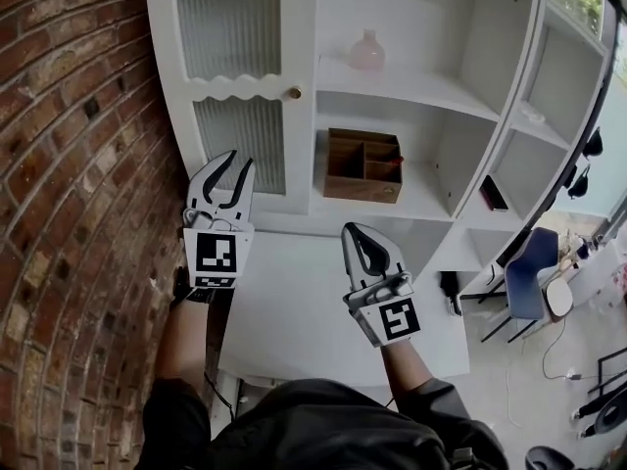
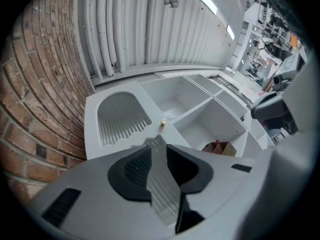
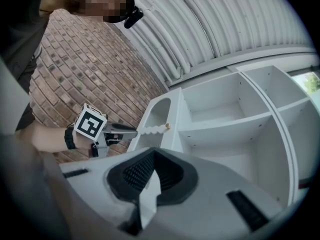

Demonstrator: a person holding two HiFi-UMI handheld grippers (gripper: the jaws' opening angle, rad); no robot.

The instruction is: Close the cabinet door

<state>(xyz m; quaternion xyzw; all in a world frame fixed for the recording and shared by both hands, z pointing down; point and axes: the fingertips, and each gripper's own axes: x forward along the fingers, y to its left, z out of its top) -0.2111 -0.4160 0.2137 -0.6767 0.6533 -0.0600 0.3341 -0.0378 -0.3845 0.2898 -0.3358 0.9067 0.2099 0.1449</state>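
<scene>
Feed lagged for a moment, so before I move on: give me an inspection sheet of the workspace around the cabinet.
Surface: white counter below the open shelves.
Job's things: cabinet door with ribbed glass and a brass knob; it looks flush with the frame, though a slight gap cannot be ruled out.
Clutter: pink vase on the upper shelf; wooden organiser on the shelf below.
Grippers: left gripper jaws slightly apart, empty, in front of the door; right gripper jaws together, empty, above the counter.
Cables: thin cable on the floor at right.
Surroundings: brick wall at left; blue chair at right.
</scene>
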